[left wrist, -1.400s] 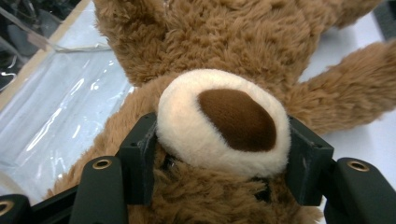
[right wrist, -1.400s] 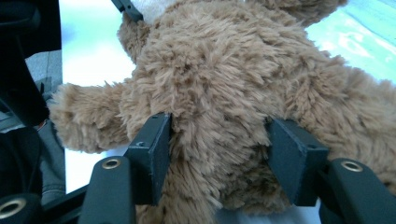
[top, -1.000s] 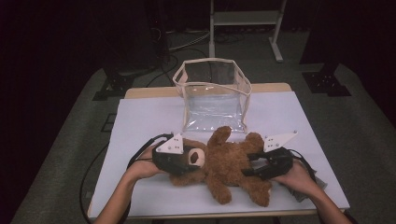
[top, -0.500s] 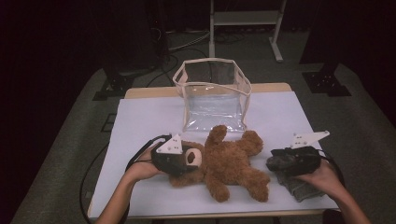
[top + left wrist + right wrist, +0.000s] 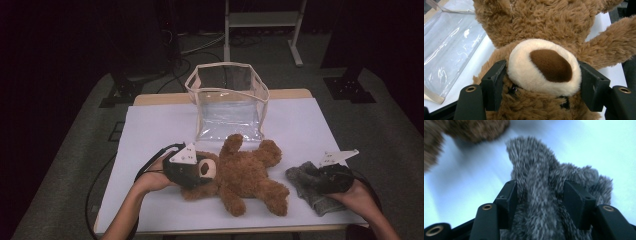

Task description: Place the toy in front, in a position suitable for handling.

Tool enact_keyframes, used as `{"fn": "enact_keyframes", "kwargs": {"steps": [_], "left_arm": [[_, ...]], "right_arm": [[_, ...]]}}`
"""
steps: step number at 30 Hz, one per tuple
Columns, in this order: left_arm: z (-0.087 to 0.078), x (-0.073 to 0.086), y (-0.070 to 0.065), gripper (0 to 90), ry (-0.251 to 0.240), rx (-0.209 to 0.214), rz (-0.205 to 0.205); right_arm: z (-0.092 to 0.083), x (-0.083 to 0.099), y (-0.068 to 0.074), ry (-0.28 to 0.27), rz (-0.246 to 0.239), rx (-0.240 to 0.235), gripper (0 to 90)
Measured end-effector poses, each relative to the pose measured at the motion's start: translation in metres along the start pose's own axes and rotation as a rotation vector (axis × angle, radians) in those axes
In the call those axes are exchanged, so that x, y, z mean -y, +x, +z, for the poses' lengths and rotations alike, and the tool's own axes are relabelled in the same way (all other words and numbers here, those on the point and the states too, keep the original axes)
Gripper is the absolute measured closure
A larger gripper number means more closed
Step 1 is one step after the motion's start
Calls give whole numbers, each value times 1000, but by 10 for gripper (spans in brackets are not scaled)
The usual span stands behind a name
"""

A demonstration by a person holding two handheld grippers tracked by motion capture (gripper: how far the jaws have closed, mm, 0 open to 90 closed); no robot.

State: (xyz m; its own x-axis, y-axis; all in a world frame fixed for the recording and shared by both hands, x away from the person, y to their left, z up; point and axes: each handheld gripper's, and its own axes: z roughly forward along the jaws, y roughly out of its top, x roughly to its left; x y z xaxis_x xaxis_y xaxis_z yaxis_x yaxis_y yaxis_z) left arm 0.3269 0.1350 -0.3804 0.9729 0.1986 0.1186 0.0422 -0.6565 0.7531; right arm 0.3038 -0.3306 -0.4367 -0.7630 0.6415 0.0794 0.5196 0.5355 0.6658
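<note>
The white table [image 5: 165, 125] carried everything, with the clear bag [image 5: 228, 100] standing open at its far side, well beyond both grippers. Just short of the bag lay the teddy bear [image 5: 250, 177] on its back, head toward the left gripper [image 5: 192, 172]. In the left gripper view its jaws bracketed the bear's cream muzzle [image 5: 541, 67], one pad on each side of the snout, pressing the plush; they had just been opening a little, so that hold looked loose rather than firm. A firmer bite lower on the head, behind the muzzle, would probably have served better for any lift toward the bag, since soft pile slips out of a light pinch.

Off to the bear's other side, near the table's front edge, the right gripper [image 5: 334, 179] sat on the grey furry cloth [image 5: 307, 182]. The right gripper view showed a raised fold of that cloth [image 5: 541, 195] standing between the jaws, which had just been closing on it; the pads touched the fur on both sides. That picture was blurred, so how deep the bite went could not be told. The sound move there, by judgement, was to gather a thick fold, finish the squeeze, and keep the cloth clear of the bear's leg [image 5: 277, 197] close by.
</note>
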Motion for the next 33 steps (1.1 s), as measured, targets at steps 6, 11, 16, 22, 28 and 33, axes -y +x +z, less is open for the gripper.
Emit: {"fn": "enact_keyframes", "kwargs": {"steps": [6,11,16,22,28,33], "left_arm": [[1,2,1,285,-5,-1,-17],[2,3,0,280,-10,-8,-34],[2,2,-1,280,-3,-9,-39],[4,-1,-1,271,17,-12,-34],[5,-4,0,273,26,-12,-63],[6,-5,2,273,33,-15,-64]], "right_arm": [[6,4,-3,-4,21,7,645],[5,3,-3,6,25,4,770],[-3,-4,-3,-49,71,-55,795],[-22,-42,13,-137,8,-139,800],[-30,-91,43,-189,-116,-239,799],[-8,-120,74,-163,-214,-305,799]]}}
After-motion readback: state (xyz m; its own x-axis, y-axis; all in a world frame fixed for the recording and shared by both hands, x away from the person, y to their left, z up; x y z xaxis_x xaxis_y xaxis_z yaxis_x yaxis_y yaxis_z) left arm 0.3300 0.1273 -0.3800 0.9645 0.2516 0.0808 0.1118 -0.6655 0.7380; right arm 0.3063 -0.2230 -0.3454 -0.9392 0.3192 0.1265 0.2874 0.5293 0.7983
